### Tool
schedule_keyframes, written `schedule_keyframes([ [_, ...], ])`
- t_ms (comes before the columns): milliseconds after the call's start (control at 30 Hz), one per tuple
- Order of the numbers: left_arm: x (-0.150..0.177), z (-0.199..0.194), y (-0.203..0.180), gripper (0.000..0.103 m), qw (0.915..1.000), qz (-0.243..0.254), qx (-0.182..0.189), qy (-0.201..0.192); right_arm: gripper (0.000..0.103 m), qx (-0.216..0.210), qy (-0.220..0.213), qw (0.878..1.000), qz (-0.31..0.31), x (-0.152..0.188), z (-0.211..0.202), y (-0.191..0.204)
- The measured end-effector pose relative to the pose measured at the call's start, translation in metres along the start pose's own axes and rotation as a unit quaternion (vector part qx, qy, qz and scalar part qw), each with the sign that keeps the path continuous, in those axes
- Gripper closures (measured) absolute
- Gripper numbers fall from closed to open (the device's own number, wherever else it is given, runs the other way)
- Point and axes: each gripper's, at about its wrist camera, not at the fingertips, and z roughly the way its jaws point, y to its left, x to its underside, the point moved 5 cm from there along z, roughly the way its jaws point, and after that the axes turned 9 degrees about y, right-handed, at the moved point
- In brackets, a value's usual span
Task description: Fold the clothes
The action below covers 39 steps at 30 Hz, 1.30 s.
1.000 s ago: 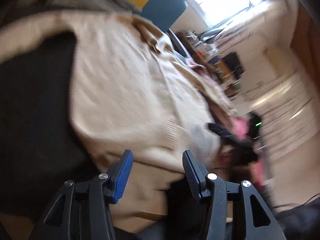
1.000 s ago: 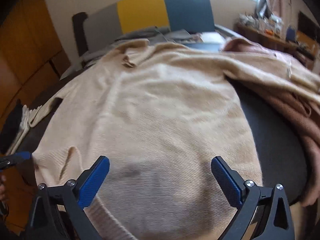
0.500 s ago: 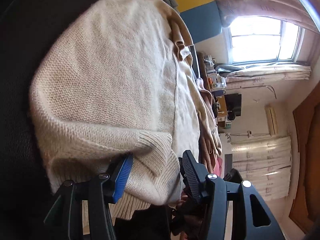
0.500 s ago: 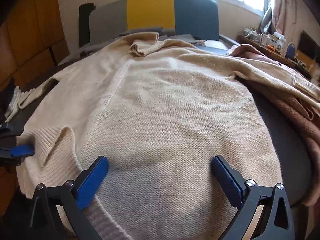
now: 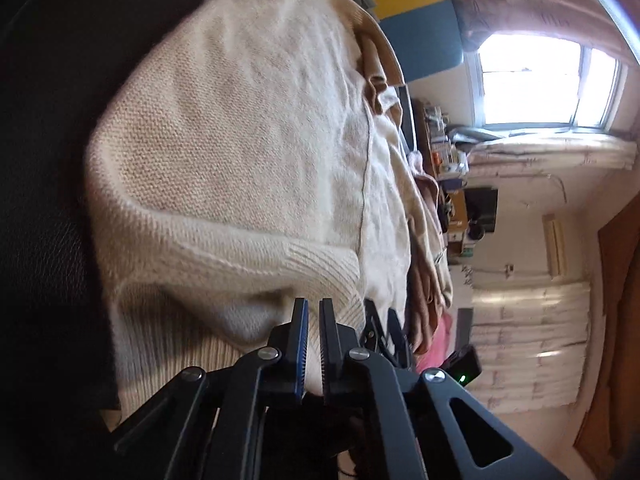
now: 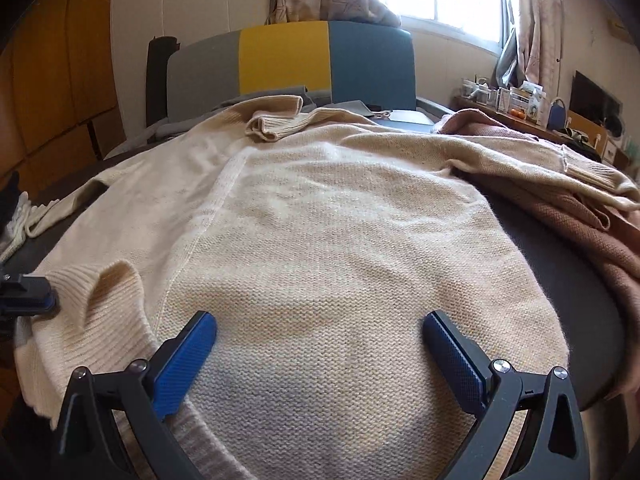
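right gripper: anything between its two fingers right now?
Only the cream sweater. In the right wrist view the right gripper stands open over the sweater's lower body, knit filling the whole gap; nothing else lies there, and the pads don't pinch it.

hidden: cream sweater hem under right gripper | cut off: pink-brown garment at right edge | unreadable: shelf clutter

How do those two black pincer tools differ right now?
The left gripper has its jaws pinched together on the ribbed hem of the cream sweater, having just closed; the right gripper has its jaws spread wide over the sweater's body, gripping nothing. The left sits at the sweater's corner, the right mid-hem. Both have blue pads on black frames.
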Motion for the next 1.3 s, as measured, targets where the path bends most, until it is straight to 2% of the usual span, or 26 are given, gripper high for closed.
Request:
schedule_keyframes([
  [67,0.002,0.001,0.002,0.100,0.9998,-0.006,0.011,0.017,0.000,0.000,-0.002,1.000,0.000,0.001,-0.001,-0.001],
  [167,0.007,0.002,0.011,0.079,0.9970,-0.040,0.056,0.036,0.000,0.000,-0.005,1.000,-0.001,0.001,-0.001,-0.001],
  [233,0.005,-0.004,0.019,0.074,0.9929,-0.078,0.088,0.018,0.000,0.000,-0.006,1.000,-0.001,0.001,-0.001,0.000],
  [300,0.000,-0.014,0.026,0.059,0.9912,-0.097,0.084,-0.030,0.000,0.000,-0.007,1.000,-0.001,0.001,-0.001,-0.001],
  [367,-0.005,-0.021,0.029,0.057,0.9891,-0.106,0.083,-0.060,0.000,0.000,-0.008,1.000,-0.001,0.000,-0.001,0.000],
  [467,-0.010,-0.017,0.031,0.053,0.9841,-0.137,0.093,-0.065,0.000,0.000,-0.008,1.000,-0.001,0.000,0.000,0.000],
  [567,-0.013,-0.009,0.034,0.052,0.9723,-0.192,0.113,-0.071,0.000,0.000,-0.009,1.000,-0.001,0.001,0.000,0.000],
  [667,-0.015,-0.007,0.034,0.054,0.9640,-0.231,0.108,-0.077,0.000,-0.001,-0.009,1.000,-0.001,0.000,0.000,-0.001],
  [733,-0.019,-0.005,0.028,0.061,0.9702,-0.214,0.085,-0.075,0.000,-0.001,-0.010,1.000,-0.001,0.001,0.000,-0.001],
  [800,-0.021,-0.002,0.025,0.090,0.9755,-0.198,0.064,-0.071,0.000,-0.001,-0.010,1.000,-0.001,0.001,-0.001,-0.002],
  [833,-0.021,0.000,0.027,0.096,0.9762,-0.197,0.061,-0.067,0.000,-0.002,-0.010,1.000,-0.002,0.001,-0.001,-0.002],
  [933,-0.017,0.001,0.032,0.098,0.9800,-0.185,0.049,-0.055,0.000,-0.001,-0.010,1.000,-0.001,0.000,0.000,0.000],
  [1100,-0.002,-0.013,0.016,0.098,0.9971,-0.073,0.022,-0.004,0.000,-0.002,-0.011,1.000,-0.001,0.000,0.000,-0.002],
  [1233,0.017,-0.031,0.019,0.098,0.9989,-0.004,-0.014,0.044,0.000,-0.003,-0.011,1.000,-0.001,0.000,0.000,-0.001],
  [1300,0.023,-0.039,0.027,0.098,0.9980,0.005,-0.032,0.054,0.000,-0.003,-0.012,1.000,0.000,0.000,0.000,-0.002],
])
